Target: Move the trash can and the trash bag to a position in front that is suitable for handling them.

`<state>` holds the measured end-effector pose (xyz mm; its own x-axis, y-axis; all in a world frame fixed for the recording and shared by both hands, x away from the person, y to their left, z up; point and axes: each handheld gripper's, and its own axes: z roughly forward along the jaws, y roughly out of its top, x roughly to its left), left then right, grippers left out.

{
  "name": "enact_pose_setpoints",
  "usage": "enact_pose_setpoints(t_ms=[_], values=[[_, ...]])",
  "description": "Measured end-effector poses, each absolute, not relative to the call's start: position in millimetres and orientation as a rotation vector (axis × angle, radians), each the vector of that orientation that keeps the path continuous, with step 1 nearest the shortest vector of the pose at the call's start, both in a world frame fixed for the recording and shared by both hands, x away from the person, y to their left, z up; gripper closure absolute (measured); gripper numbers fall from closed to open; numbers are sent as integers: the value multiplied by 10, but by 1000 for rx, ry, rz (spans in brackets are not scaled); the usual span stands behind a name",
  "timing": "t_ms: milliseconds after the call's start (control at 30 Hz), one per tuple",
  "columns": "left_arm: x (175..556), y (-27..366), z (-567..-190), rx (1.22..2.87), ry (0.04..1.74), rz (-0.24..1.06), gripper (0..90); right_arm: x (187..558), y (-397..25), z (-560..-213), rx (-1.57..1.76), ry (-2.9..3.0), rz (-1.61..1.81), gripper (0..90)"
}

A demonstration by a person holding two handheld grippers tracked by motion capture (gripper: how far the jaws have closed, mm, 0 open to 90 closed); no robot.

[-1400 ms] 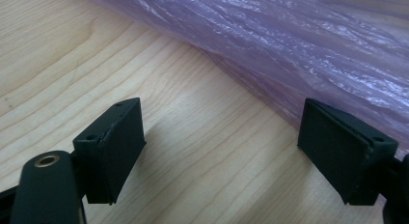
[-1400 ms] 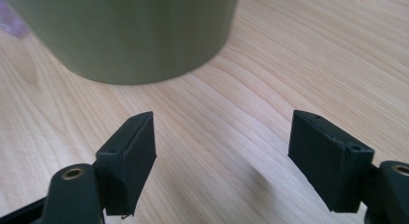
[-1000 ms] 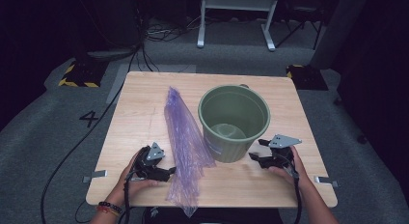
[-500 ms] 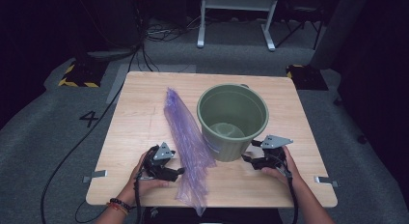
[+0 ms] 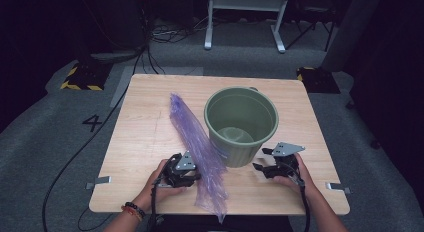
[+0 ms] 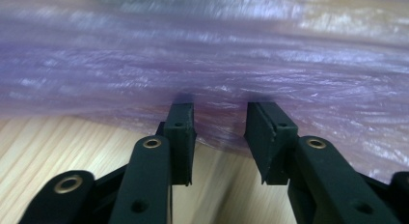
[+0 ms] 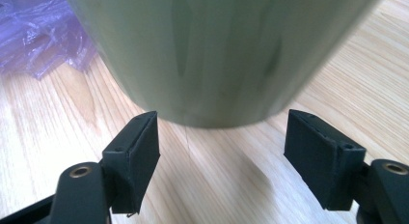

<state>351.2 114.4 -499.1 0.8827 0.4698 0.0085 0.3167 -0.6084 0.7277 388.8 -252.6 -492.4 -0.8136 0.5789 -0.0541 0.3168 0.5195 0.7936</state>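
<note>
Pale wooden table on grey carpet, left gripper and right gripper both spread.

Translucent purple plastic bag — sage-green bucket — pale wood-grain table

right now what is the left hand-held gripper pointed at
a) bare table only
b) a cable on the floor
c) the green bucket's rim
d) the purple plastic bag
d: in the left gripper view the left hand-held gripper has its open jaws right at the edge of the purple plastic bag, which lies on the table beside the green bucket.
</note>
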Motion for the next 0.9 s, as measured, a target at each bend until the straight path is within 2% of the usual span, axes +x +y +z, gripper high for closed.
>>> enact_pose_setpoints(t_ms=[367, 400, 567, 900], values=[[3556, 707, -5002, 2266, 548, 287, 491, 3800, -2899, -4824, 843, 2394, 1218, 286], [3566, 625, -5005, 2265, 555, 295, 459, 3761, -2934, -4790, 843, 2392, 1226, 284], [3570, 473, -5016, 2254, 568, 329, 399, 3657, -2907, -4747, 828, 2427, 1110, 285], [3551, 215, -5018, 2244, 625, 400, 307, 3451, -2781, -4689, 762, 2525, 1293, 272]])
